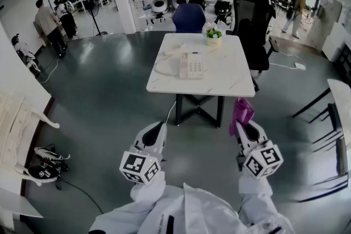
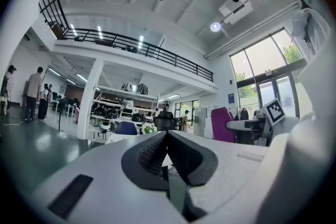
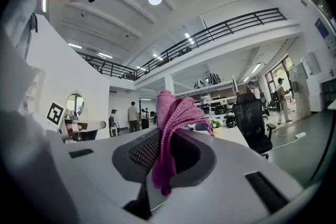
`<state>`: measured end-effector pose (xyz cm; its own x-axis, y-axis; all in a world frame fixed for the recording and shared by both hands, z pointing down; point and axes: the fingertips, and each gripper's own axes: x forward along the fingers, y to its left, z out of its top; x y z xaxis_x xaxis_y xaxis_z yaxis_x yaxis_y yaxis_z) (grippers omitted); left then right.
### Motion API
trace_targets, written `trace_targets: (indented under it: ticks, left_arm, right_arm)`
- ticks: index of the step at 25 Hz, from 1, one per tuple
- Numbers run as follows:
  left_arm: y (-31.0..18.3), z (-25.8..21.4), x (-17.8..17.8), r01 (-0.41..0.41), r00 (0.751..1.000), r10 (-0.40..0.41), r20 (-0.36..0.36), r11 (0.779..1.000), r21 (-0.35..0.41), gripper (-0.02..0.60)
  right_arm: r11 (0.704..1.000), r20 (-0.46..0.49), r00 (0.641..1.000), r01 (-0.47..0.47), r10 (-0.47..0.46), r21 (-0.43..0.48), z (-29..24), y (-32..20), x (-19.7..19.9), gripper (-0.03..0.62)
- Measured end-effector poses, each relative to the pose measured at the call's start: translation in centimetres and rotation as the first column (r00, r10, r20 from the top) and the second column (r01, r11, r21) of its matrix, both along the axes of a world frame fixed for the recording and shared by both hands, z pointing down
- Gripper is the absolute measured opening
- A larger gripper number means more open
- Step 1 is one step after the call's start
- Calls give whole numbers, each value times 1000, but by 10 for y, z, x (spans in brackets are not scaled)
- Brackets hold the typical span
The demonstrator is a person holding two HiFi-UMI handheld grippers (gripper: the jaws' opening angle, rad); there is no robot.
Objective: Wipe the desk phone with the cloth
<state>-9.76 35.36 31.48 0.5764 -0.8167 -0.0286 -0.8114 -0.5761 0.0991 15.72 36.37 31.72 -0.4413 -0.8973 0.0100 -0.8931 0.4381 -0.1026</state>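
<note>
The right claw (image 1: 245,127) is clenched on a magenta cloth (image 1: 241,112), which sticks up past its tips; the left claw (image 1: 155,131) is pressed together with nothing in it. Both hang over the dark floor (image 1: 109,96), well apart from the white bench (image 1: 230,79); the desk phone (image 1: 191,65) lies near the bench's middle, with a small potted plant (image 1: 213,34) at its far edge.

left gripper (image 1: 159,128), right gripper (image 1: 243,126), both clamped
</note>
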Motion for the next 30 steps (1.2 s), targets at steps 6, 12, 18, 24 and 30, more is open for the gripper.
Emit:
trace_targets:
  ticks: [6,12,18,24,30]
  left_arm:
    - [-3,-3,6,18,1000,-18,-2,1000,8,-3]
    - [-1,-1,13,50,999,-50,-4,999,1,-2]
    - [5,5,25,68,998,-68,-5,998,-4,-2]
    - [-3,16,32,84,996,-84,-5,996,-29,-2]
    - [-25,19,35,80,997,-80,0,996,-46,-2]
  right_arm:
    - [1000,3,1000,1,-1,7,-1,-2,11,37]
    - [1000,7,1000,14,-14,9,1,-3,23,37]
    - [999,20,999,38,-38,10,6,-10,29,37]
    - [999,27,998,51,-51,2,14,-22,34,37]
    - [998,12,998,55,-55,-17,24,-44,33,38]
